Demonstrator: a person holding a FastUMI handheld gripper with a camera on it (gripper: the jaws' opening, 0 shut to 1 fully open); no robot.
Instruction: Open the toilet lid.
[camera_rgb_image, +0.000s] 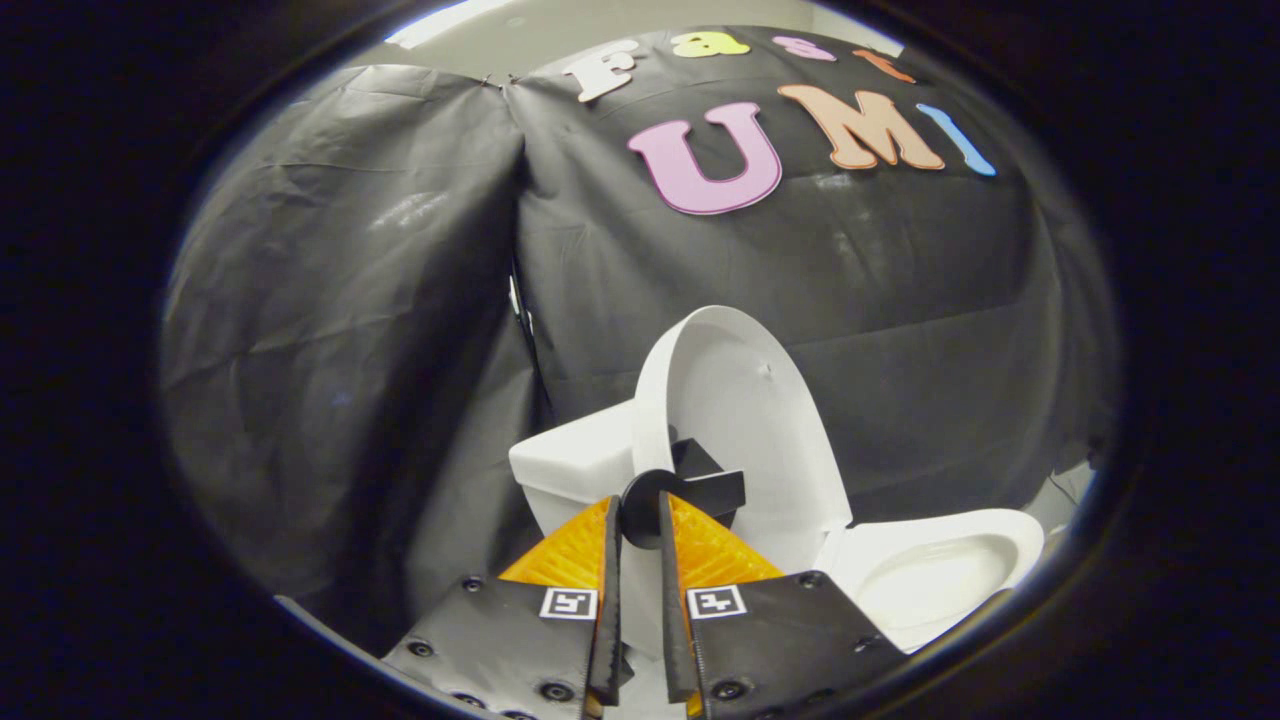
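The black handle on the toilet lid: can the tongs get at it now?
Probably yes: the tongs already sit nearly closed around the black handle on the raised toilet lid, nothing between them.

Gripper (637, 505) pointing forward, jaws nearly closed, narrow gap between them.

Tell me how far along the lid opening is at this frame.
Mostly done: the lid stands upright, beside the tank, and the bowl lies open beyond the gripper. In hand: the gripper has its jaws nearly shut around a black handle at the lid's edge; whether both press on it is unclear. Left: let go and draw back.
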